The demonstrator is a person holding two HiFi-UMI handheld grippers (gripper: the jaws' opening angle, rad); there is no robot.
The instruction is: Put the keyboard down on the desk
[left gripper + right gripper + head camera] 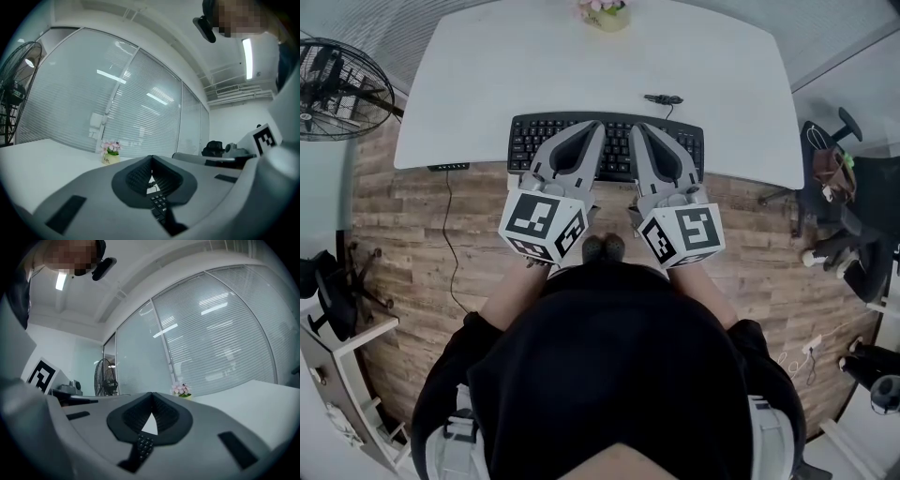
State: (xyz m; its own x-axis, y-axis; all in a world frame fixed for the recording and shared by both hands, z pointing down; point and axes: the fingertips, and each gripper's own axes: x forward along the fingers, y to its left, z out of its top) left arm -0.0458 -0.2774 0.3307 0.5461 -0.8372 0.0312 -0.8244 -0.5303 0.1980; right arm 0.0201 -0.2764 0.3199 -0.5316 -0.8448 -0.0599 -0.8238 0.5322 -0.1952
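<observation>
A black keyboard (686, 145) lies across the near edge of the white desk (581, 75). Both grippers reach over its middle from the near side. My left gripper (598, 125) has its jaws together at the tips, and so does my right gripper (635, 127) just beside it. In the left gripper view the shut jaws (151, 158) meet in a point, with keyboard keys (159, 202) showing below them. The right gripper view shows the same: shut jaws (152, 393) above keys (143, 445). Nothing shows between the pads. Whether the jaws touch the keyboard I cannot tell.
A small pot of pink flowers (605, 13) stands at the desk's far edge. A small black device with a cable (662, 98) lies behind the keyboard. A floor fan (337, 89) stands at the left, a black office chair (839, 187) at the right.
</observation>
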